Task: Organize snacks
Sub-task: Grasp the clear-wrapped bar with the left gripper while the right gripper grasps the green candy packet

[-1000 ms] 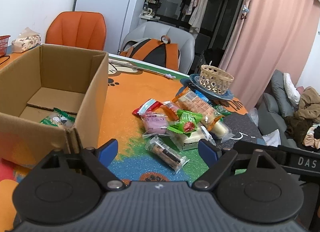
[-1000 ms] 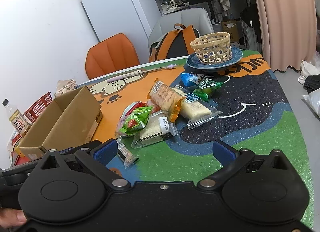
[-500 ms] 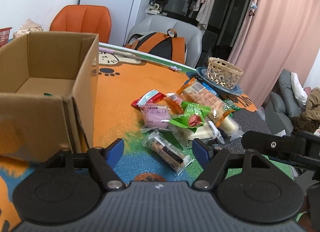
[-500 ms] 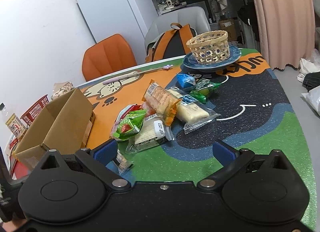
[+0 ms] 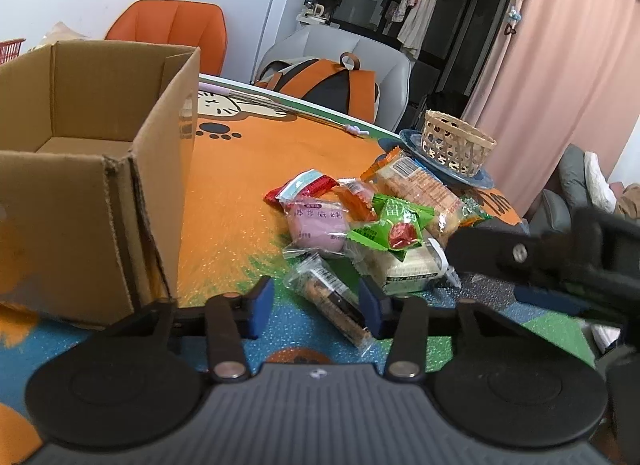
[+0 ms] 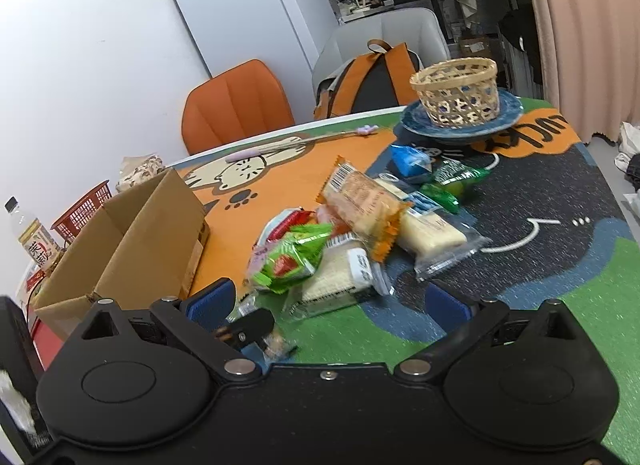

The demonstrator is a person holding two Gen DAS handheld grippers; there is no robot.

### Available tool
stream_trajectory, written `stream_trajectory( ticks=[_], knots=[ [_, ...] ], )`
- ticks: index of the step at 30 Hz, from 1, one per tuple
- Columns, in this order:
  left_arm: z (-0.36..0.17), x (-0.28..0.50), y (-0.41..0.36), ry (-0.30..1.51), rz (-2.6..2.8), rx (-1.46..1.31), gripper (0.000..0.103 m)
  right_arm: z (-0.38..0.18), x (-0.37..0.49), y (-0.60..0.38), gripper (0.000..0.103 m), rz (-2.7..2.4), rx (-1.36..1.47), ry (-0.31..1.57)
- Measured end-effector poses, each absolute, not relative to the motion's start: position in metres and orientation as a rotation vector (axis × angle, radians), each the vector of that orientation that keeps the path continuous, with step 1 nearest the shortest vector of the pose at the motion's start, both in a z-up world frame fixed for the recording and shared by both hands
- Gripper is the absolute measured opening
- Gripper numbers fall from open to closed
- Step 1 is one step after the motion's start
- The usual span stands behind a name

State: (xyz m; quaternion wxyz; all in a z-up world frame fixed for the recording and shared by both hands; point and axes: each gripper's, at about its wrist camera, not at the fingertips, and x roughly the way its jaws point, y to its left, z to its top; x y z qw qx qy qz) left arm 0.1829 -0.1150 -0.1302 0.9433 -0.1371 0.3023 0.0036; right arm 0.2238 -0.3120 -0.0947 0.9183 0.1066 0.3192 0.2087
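Note:
A clear-wrapped brown snack bar (image 5: 332, 301) lies on the mat at the near edge of a snack pile. My left gripper (image 5: 316, 305) straddles the bar and its jaws are closing. The right pad is at the wrapper, while a gap remains on the left side. Behind the bar lie a pink bun (image 5: 316, 225), a green packet (image 5: 388, 229), a white cake (image 5: 408, 269) and an orange cracker pack (image 5: 420, 189). An open cardboard box (image 5: 100, 145) stands to the left. My right gripper (image 6: 328, 301) is open wide just short of the white cake (image 6: 340, 277), holding nothing.
A wicker basket (image 6: 460, 93) sits on a blue plate (image 6: 508, 113) at the far side. Beyond the table stand an orange chair (image 6: 236, 105) and a grey chair with a backpack (image 5: 332, 81). Left of the box (image 6: 128, 233) are a red basket (image 6: 84, 209) and a bottle (image 6: 36, 245).
My left gripper has sunk toward the mat and come up around the snack bar, its jaws narrowing. My right gripper has shifted closer to the pile, still wide open.

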Motion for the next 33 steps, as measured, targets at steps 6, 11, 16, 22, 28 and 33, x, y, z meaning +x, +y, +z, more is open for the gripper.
stream_trajectory(
  ticks=[6, 11, 16, 22, 28, 33],
  knots=[
    [-0.128, 0.181, -0.107, 0.636, 0.013, -0.289, 0.041, -0.095, 0.235, -0.296, 0.094, 0.433, 0.197, 0.667],
    [-0.127, 0.178, -0.100, 0.640, 0.007, -0.289, 0.026, -0.095, 0.243, -0.281, 0.088, 0.435, 0.179, 0.669],
    [-0.130, 0.179, -0.090, 0.656, 0.008, -0.312, 0.016, -0.093, 0.248, -0.268, 0.084, 0.422, 0.154, 0.662],
    [-0.129, 0.180, -0.082, 0.654, 0.015, -0.323, 0.016, -0.094, 0.255, -0.254, 0.080, 0.417, 0.123, 0.668],
    [-0.130, 0.182, -0.075, 0.648, 0.022, -0.331, 0.016, -0.101, 0.256, -0.243, 0.057, 0.407, 0.068, 0.677],
    [-0.130, 0.180, -0.076, 0.646, 0.019, -0.326, 0.018, -0.099, 0.253, -0.246, 0.032, 0.400, 0.053, 0.685]
  ],
)
